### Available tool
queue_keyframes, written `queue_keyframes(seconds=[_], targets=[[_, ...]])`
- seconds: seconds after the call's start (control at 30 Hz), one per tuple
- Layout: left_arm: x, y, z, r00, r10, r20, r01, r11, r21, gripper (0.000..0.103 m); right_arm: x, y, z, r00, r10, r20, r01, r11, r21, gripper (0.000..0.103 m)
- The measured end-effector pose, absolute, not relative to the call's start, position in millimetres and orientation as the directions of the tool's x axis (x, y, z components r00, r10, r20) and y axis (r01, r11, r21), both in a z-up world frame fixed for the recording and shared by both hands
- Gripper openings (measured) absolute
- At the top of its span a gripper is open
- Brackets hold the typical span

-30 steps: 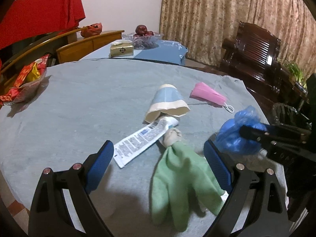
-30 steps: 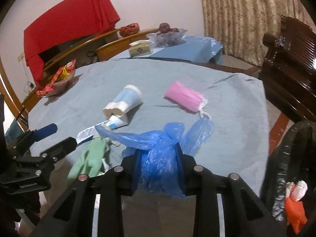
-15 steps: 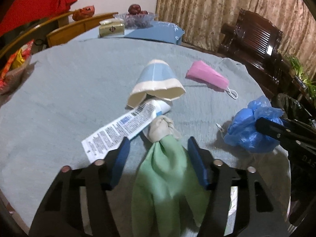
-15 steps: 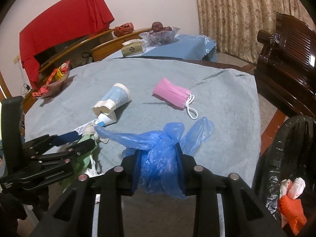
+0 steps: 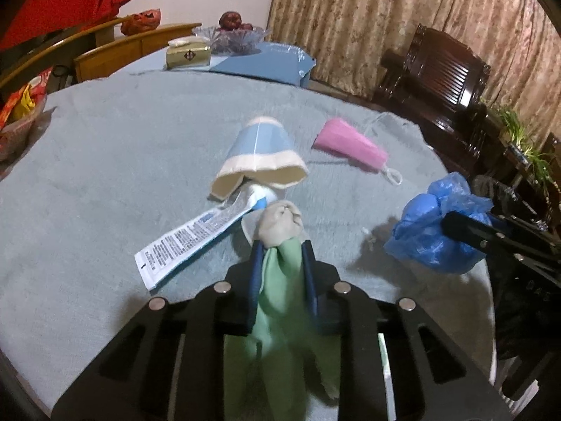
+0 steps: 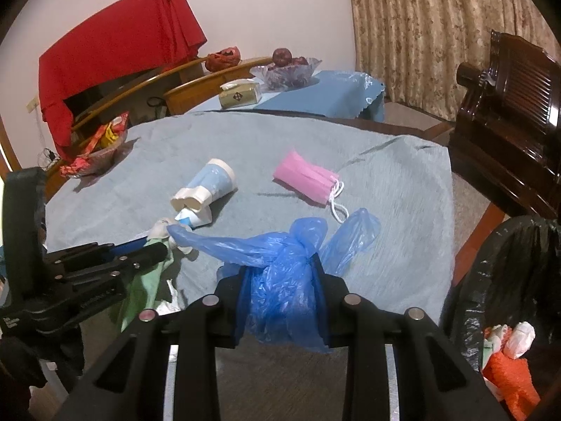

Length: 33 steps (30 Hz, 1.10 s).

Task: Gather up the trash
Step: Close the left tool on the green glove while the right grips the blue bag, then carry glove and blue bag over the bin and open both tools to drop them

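You're working in dim, warm indoor light that seems to come from overhead, so soft shadows sit close under the paper cup [image 5: 261, 156] and the pink mask [image 6: 305, 179]. Fisheye bending curves the table's [image 5: 105, 161] far edge and blackens every corner. A bright glare patch shines on the dark wooden chair [image 5: 463, 84]. Near parts look slightly smeared.

Pale wall [image 6: 263, 7], patterned curtains [image 5: 368, 17], dark wood chair [image 6: 508, 105], dim rm
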<state>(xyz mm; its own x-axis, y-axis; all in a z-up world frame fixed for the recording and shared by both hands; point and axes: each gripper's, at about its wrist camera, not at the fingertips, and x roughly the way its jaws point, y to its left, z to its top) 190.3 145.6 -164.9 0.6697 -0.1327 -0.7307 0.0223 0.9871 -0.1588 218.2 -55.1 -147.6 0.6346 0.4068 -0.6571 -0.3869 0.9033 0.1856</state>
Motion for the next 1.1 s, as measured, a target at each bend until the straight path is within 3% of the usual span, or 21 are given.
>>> queue_keyframes(seconds=[0.47, 1.1], targets=[[173.1, 127.7, -91.3, 0.765, -0.162, -0.624, 0.082, 0.985, -0.155, 0.021, 197.3, -69.5, -100.1, 0.700, 0.421, -0.577, -0.386, 0.903, 0.190, 0.031], [151.6, 74.8, -45.6, 0.801, -0.222, -0.556, 0.162, 0.974, -0.157, 0.021, 163.2, -117.4, -44.9, 0.786, 0.386, -0.483, -0.342, 0.922, 0.180, 0.031]])
